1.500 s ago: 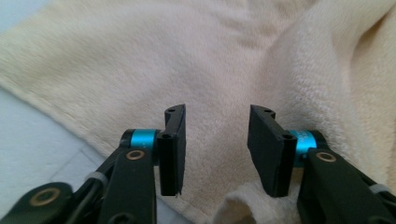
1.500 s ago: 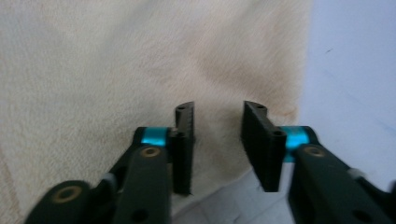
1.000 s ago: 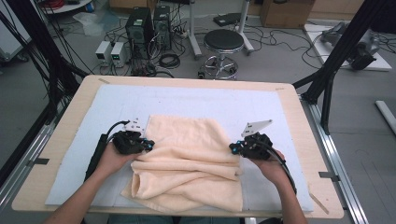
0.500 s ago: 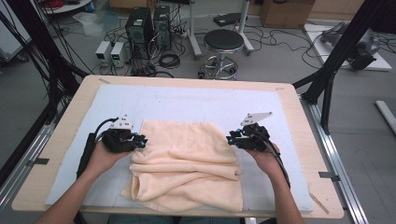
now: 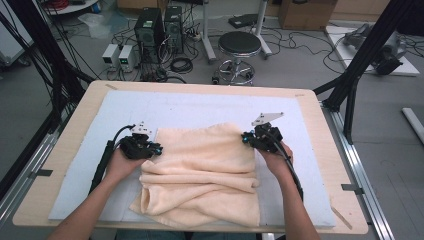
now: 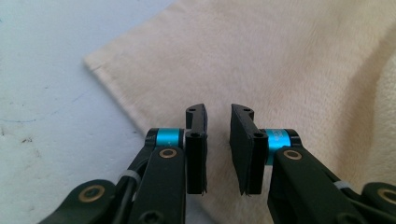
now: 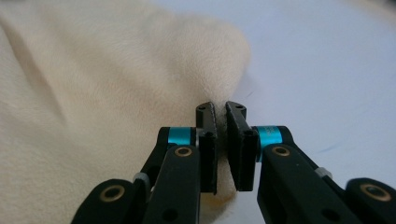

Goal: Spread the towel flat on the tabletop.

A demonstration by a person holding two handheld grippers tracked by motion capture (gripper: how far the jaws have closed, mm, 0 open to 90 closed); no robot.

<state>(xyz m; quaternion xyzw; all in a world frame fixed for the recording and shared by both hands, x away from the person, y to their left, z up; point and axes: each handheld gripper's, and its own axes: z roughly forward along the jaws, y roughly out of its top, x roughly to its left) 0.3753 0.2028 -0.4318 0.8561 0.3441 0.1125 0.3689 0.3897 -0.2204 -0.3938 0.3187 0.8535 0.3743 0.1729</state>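
While I watch from above, the cream-coloured fleece towel point(image 5: 202, 172) lies rumpled on the pale blue-white mat point(image 5: 85, 165) toward the near edge of the light wooden table point(image 5: 60, 135), its nearer half bunched into thick folds and its far half spread flat. Compared with a second ago, its far edge has been drawn back toward me, so more bare mat shows beyond it, and both hands sit slightly farther up the table. My left gripper point(image 5: 156, 149) sits at the towel's far left corner; its jaws have just been closing, yet its own view shows them parted with a clear gap, hovering over the fabric near the corner point(image 6: 91, 63) without pinching it. My right gripper point(image 5: 246, 138) sits at the far right corner; its jaws have also just been closing, and its own view shows them clamped on a raised fold of the towel point(image 7: 140, 79), with a sliver of cloth between the pads. The towel's long axis runs from me away toward the far side, its far edge lying straight across between the two grippers.
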